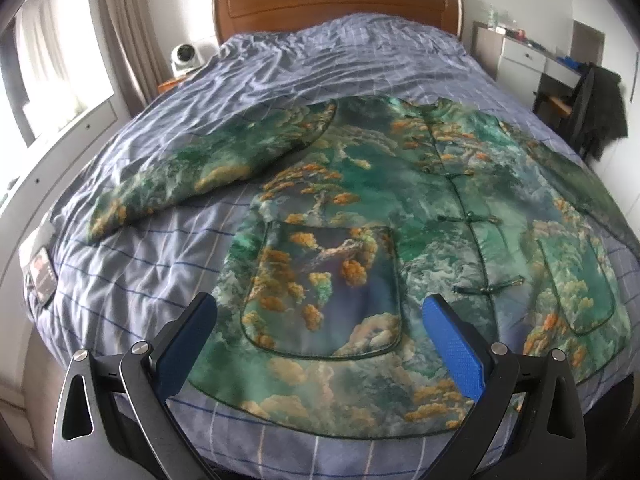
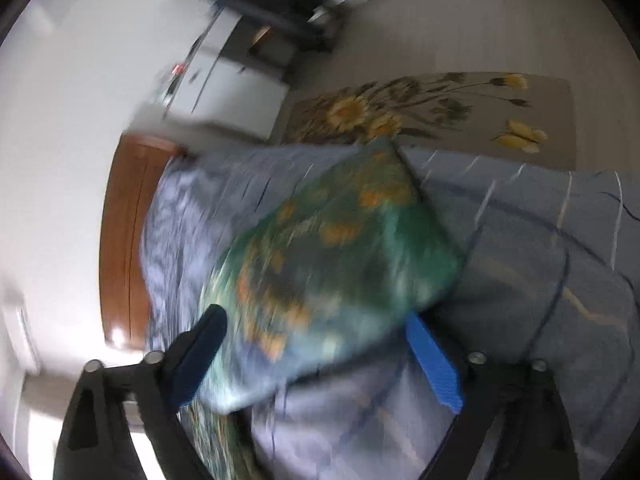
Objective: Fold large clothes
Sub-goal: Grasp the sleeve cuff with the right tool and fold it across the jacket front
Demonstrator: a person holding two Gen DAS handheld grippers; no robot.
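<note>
Jacket (image 1: pixel 400 208) (green, orange-printed) lies spread on the checked bedsheet (image 1: pixel 132 280), hem near the bed's front edge, bare sheet open left. Left gripper (image 1: pixel 316 316) hangs open above the hem. Right gripper (image 2: pixel 316 332) gapes around a sleeve (image 2: pixel 340 248), seemingly unpinched through blur.

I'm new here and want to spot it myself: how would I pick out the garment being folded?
Start at the big bed with the wooden headboard, covered by a pale blue checked quilt. Spread flat across its near half lies the jacket, one sleeve angled out towards the window side. Its green landscape print with orange trees, knotted front buttons and patch pockets set it apart from the plain quilt.
</note>
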